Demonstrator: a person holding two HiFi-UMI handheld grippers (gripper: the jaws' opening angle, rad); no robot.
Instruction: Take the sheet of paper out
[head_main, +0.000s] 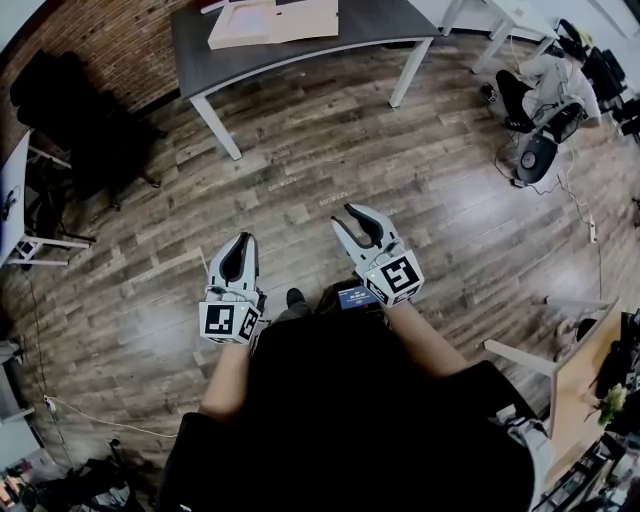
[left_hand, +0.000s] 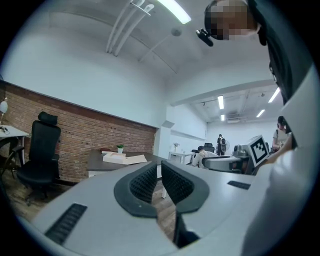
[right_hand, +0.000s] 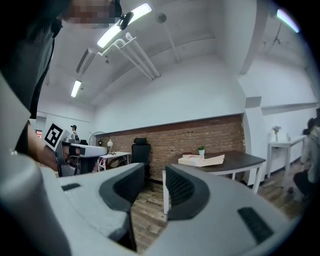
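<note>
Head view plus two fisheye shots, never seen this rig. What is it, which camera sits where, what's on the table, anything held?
No robot here: a person stands on a wood floor with a two-jaw gripper in each hand. The head view looks down from a camera on the person's head, so the left gripper and right gripper show in front of the body. The other two pictures come from a wide-angle camera on each gripper, looking along its jaws across the room. The grey table ahead carries a flat beige box and a small potted plant. No loose sheet of paper shows. Both grippers are empty: the right jaws stand apart, the left only a narrow slit.
</note>
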